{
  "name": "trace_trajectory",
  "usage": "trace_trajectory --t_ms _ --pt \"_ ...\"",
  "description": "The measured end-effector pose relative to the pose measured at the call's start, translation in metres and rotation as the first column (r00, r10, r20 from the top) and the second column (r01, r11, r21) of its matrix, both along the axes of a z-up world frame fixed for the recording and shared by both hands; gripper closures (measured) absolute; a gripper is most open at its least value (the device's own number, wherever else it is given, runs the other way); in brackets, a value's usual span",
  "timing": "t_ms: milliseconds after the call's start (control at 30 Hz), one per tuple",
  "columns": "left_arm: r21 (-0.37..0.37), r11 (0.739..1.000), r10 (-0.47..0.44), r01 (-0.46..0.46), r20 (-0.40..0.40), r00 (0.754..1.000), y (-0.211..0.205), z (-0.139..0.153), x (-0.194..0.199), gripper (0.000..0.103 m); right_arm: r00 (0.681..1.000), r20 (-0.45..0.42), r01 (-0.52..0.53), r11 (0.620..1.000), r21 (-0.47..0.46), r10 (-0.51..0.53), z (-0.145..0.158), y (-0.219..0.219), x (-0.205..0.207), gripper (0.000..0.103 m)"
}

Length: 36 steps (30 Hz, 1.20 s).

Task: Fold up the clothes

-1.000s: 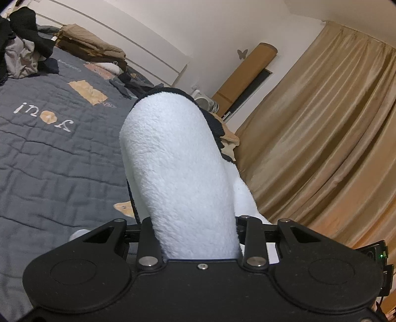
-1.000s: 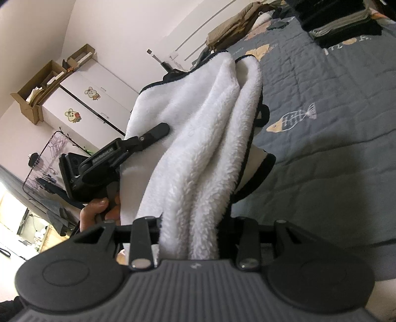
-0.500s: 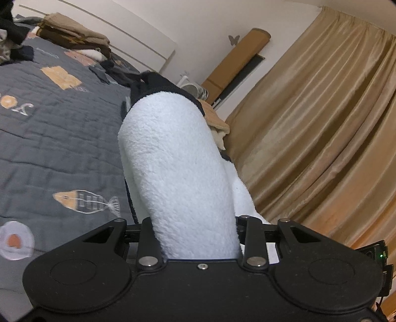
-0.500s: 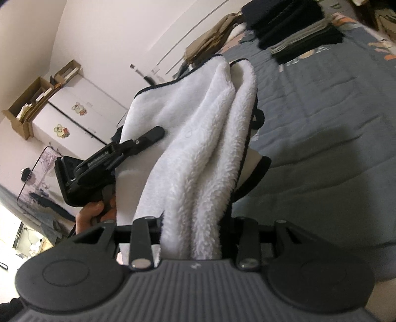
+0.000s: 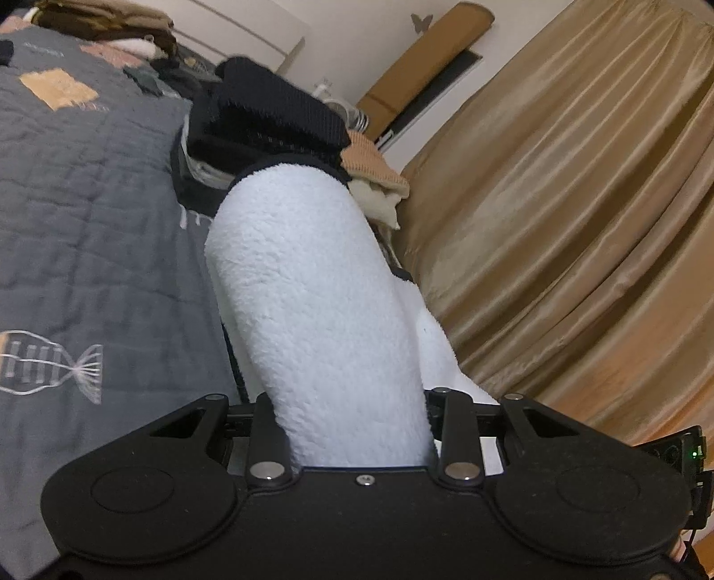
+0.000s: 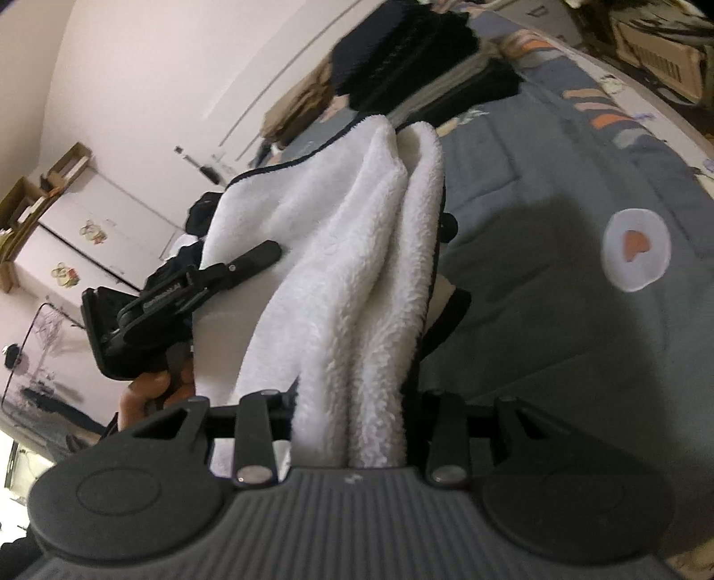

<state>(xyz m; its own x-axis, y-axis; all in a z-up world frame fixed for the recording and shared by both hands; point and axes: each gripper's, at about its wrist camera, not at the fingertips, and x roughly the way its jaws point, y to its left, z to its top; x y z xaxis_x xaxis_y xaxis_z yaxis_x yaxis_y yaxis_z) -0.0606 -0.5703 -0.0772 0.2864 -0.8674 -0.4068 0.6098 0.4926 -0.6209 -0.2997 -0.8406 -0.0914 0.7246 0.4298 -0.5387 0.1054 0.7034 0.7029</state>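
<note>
Spanning most of both views, one bed (image 5: 80, 232) under a grey quilt with fish motifs serves as the work surface; gold curtains (image 5: 580, 214) hang beyond its far side. One white fleece garment (image 5: 312, 312) with dark trim is the item in hand, held up clear of the quilt and strung between the two tools.

Step in hand, as judged: the garment appears already doubled and is being carried toward the stack of folded clothes (image 5: 267, 120) at the far edge of the bed, dark items uppermost. The next move calls for lowering both ends together and level, so the fold does not slip open, then letting go only once the fleece rests flat.

Count: one bed, one garment in hand, one near stack, and a further pile of tan clothes (image 5: 102, 22) by the headboard. Two tools are in use.

Left gripper (image 5: 352, 428): clenched on one thick fold of the fleece, which fills the gap between its fingers. Right gripper (image 6: 352, 428): clenched on two bunched folds of the same garment. In the right wrist view the left tool is seen side-on, its fingers (image 6: 250, 263) lying against the fleece, and a hand (image 6: 151, 388) grips its handle.
</note>
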Motion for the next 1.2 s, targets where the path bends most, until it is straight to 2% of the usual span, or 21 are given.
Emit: trace_trajectory --t_ms 333,633,833,933,1067,1200 --pt "0.065 0.997 -0.041 0.042 -0.004 0.999 -0.055 -0.022 0.034 0.071 0.997 -0.034 0.065 0.998 0.025 -0.064 -0.036 -0.041 0.023 0.066" --pt "0.112 0.993 -0.042 0.045 -0.030 0.999 -0.087 -0.045 0.068 0.071 0.993 -0.034 0.111 0.993 0.035 -0.109 -0.060 -0.061 0.048 0.066" --pt "0.116 0.991 -0.060 0.069 -0.076 0.995 -0.094 -0.068 0.084 0.071 0.992 -0.046 0.117 0.992 0.039 -0.116 -0.078 -0.068 0.054 0.065" --pt "0.123 0.990 -0.050 0.065 -0.116 0.992 -0.094 -0.083 0.092 0.071 0.991 -0.049 0.127 0.991 0.052 -0.124 -0.090 -0.071 0.053 0.063" --pt "0.105 0.992 -0.055 0.072 -0.159 0.986 -0.088 -0.095 0.101 0.069 0.990 -0.044 0.135 0.988 0.074 -0.132 -0.101 -0.073 0.046 0.054" --pt "0.106 0.991 -0.062 0.082 -0.183 0.981 -0.080 -0.099 0.109 0.059 0.990 -0.045 0.138 0.988 0.073 -0.135 -0.101 -0.080 0.039 0.045"
